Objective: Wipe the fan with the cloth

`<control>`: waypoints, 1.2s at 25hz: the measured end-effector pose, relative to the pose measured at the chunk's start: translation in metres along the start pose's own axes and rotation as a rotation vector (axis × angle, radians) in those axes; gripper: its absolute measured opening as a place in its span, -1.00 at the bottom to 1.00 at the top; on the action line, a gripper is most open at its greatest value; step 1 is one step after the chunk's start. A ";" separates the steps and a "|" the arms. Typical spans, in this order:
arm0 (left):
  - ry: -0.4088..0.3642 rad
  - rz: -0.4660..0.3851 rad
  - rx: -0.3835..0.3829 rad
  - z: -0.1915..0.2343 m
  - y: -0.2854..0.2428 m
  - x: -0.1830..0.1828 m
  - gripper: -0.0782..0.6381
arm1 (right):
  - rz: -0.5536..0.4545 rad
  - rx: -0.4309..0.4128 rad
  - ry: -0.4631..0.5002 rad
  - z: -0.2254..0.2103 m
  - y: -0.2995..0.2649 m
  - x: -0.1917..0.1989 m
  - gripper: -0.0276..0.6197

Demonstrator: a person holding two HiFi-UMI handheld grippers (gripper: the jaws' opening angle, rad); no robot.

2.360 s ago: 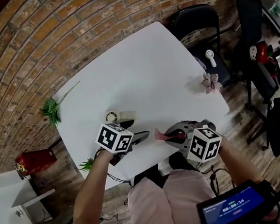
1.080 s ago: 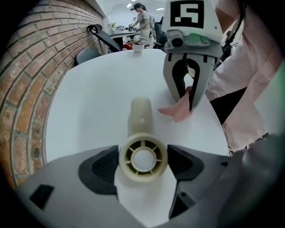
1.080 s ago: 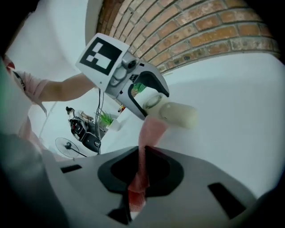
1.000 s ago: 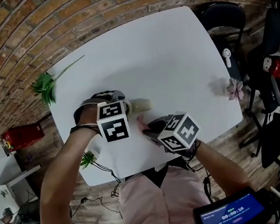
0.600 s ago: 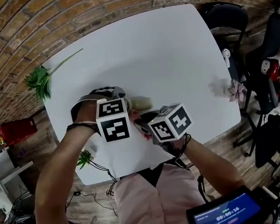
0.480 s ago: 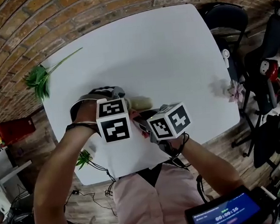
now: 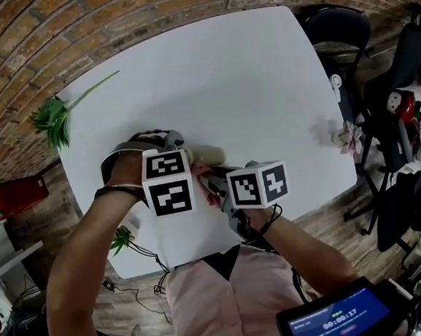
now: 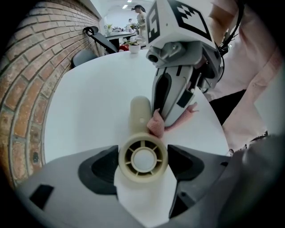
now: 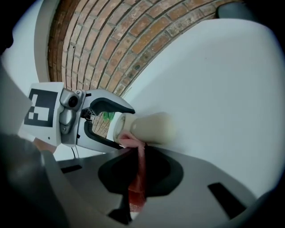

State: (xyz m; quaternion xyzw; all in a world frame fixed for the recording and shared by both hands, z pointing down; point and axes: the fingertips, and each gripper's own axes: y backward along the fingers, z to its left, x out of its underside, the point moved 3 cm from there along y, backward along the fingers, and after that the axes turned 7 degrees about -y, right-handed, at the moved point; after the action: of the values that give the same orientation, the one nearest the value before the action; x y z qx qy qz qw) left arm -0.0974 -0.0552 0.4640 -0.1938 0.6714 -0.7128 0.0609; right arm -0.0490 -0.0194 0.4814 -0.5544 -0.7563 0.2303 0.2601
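Note:
A cream hand-held fan (image 7: 208, 155) lies on the white table (image 7: 247, 87). In the left gripper view its round head (image 8: 142, 160) sits clamped between the jaws of my left gripper (image 8: 142, 165), handle pointing away. My right gripper (image 7: 213, 185) is shut on a pink cloth (image 9: 138, 173). The cloth's (image 8: 156, 124) bunched end presses against the fan's neck, just behind the head. In the right gripper view the fan (image 9: 149, 127) lies across the jaws, with the left gripper (image 9: 100, 120) gripping its left end.
A green sprig (image 7: 56, 115) lies at the table's far left corner. At the right edge sits a pink flower (image 7: 350, 135), beside a black chair (image 7: 338, 32). Another small green plant (image 7: 120, 239) hangs at the near left edge. A tablet (image 7: 341, 317) is low right.
My left gripper moved onto the fan's head and closed on it. My right gripper carried the pink cloth leftward until it touched the fan, and has shifted slightly since.

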 end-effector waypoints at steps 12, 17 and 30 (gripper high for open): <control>-0.006 0.013 0.007 0.000 0.000 0.000 0.20 | -0.041 0.020 -0.047 -0.018 0.021 -0.001 -0.82; -0.014 0.023 0.013 0.000 -0.001 -0.001 0.20 | -0.057 0.029 -0.058 -0.026 0.031 -0.002 -0.82; -0.097 0.082 0.030 -0.001 -0.004 -0.004 0.20 | -0.105 0.052 -0.085 -0.047 0.051 -0.012 -0.82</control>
State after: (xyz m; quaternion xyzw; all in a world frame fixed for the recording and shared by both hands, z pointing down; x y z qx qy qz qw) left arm -0.0938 -0.0524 0.4673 -0.1994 0.6644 -0.7092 0.1256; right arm 0.0215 -0.0135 0.4827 -0.4967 -0.7886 0.2591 0.2535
